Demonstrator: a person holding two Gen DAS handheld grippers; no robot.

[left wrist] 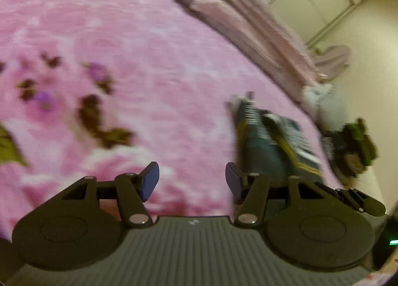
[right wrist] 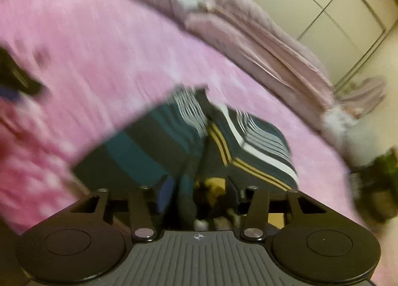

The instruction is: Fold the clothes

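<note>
The right tool stands spread with folds of the striped garment loose between its pads, the left tool spread and empty over the pink bed, folded blankets along the far edge.

Black claw with blue pads, ribbed grey base.

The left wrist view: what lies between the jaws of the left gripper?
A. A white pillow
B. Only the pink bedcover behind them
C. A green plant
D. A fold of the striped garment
B: the left gripper stands with jaws apart over the pink bedcover; the striped garment lies to its right.
</note>
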